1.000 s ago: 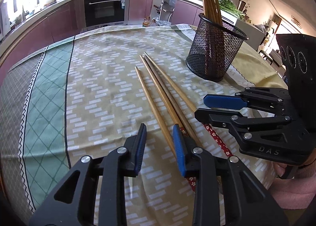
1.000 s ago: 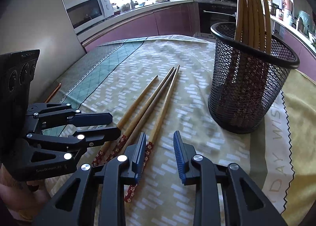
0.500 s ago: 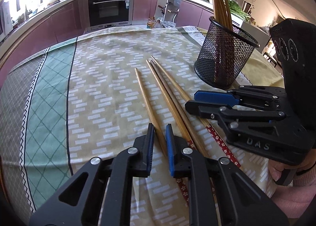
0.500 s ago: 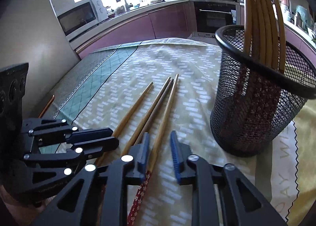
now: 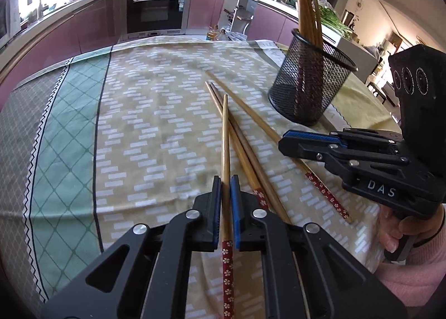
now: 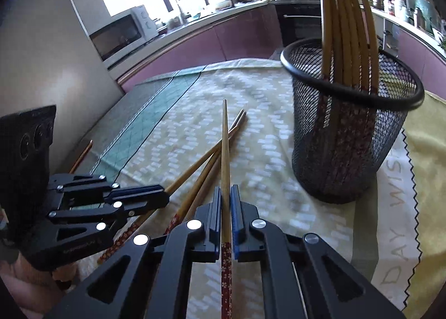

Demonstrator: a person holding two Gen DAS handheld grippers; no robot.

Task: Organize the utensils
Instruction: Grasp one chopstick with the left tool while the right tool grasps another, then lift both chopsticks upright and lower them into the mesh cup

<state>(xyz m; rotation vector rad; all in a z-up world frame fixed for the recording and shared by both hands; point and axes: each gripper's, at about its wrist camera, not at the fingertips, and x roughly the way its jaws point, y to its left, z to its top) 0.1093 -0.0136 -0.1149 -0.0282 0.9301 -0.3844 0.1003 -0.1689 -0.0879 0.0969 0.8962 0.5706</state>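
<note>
Now, holder: a black mesh cup [image 5: 309,87] stands on the patterned tablecloth [image 5: 156,124], far right of the loose sticks, with several wooden chopsticks [image 6: 345,26] upright inside, floral red ends down
Left gripper [image 5: 226,202]: jaws closed on one chopstick [image 5: 225,146], which runs forward between the blue pads, its red flowered end behind them
Loose chopsticks [image 5: 245,149]: lying on the cloth just right of the left gripper, tips pointing away
Right gripper [image 6: 226,213]: jaws clamped on another chopstick [image 6: 224,157], tip raised above the cloth, mesh cup to its right
</note>
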